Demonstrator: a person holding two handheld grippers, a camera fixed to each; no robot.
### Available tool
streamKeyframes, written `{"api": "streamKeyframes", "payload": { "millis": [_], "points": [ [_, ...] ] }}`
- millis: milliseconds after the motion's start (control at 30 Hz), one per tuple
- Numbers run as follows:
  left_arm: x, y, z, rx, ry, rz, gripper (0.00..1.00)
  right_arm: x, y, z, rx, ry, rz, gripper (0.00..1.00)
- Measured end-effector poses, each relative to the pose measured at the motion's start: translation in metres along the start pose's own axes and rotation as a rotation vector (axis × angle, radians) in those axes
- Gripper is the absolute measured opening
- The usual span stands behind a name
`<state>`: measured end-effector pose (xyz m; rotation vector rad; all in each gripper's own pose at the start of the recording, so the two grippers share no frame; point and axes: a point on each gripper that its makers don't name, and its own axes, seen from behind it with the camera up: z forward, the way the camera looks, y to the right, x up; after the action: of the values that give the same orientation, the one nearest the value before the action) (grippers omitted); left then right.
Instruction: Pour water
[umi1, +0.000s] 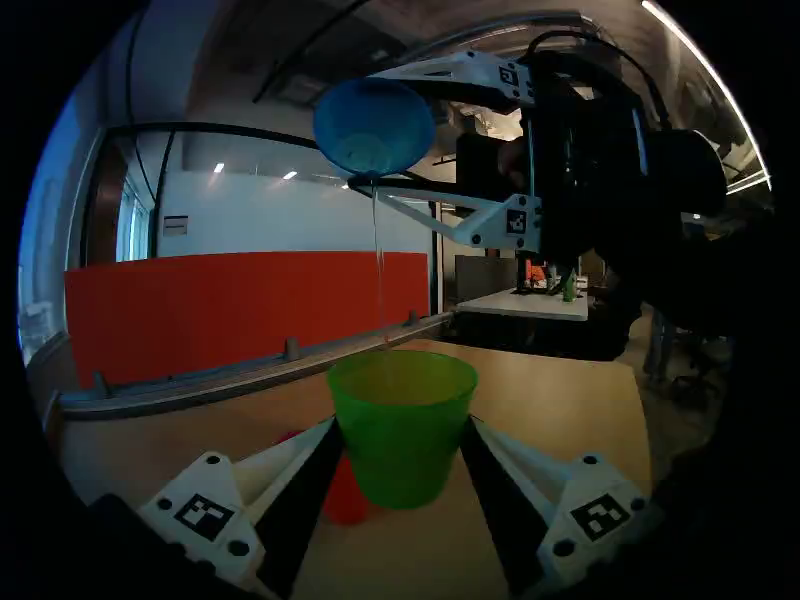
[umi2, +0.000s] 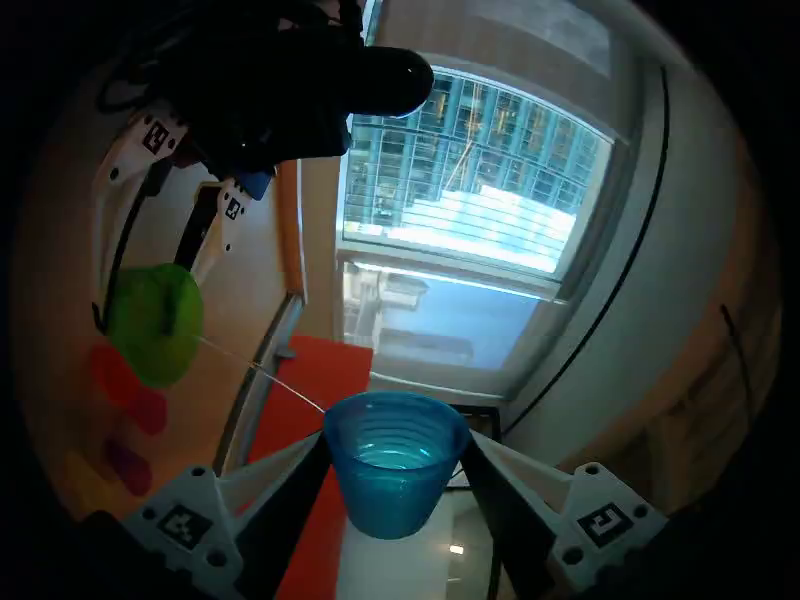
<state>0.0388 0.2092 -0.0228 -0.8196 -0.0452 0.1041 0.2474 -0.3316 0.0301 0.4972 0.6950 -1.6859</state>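
Dim, fisheye-warped; seemingly window (umi2: 470, 190) backlight.

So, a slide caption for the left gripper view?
Blue plastic cup tilted in the right gripper pours a water stream into the green plastic cup in the left gripper.

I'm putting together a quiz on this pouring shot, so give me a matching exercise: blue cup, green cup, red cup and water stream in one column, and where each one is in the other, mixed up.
Things
1. blue cup
2. green cup
3. red cup
4. stream

Places
A. on the table, partly hidden by the green cup
B. tilted, up high in the right gripper
C. upright, held in the left gripper
D. running from the blue cup down to the green cup

Pairs: 1-B, 2-C, 3-A, 4-D
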Motion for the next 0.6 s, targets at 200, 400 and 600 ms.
{"api": "streamKeyframes", "payload": {
  "millis": [200,400,600],
  "points": [
    [-0.0005,-0.0013,0.0004,0.004,-0.001,-0.002,0.79,0.0035,0.0041,-0.0012,-0.007,0.009,-0.008,0.91],
    [0.0006,-0.0019,0.0009,0.005,0.0,-0.003,0.79,0.0034,0.004,-0.0014,-0.01,0.011,-0.013,0.91],
    [0.0015,-0.0032,0.003,0.005,0.0,-0.003,0.79,-0.0009,-0.0014,-0.0039,-0.005,0.009,0.074,0.91]
  ]
}}
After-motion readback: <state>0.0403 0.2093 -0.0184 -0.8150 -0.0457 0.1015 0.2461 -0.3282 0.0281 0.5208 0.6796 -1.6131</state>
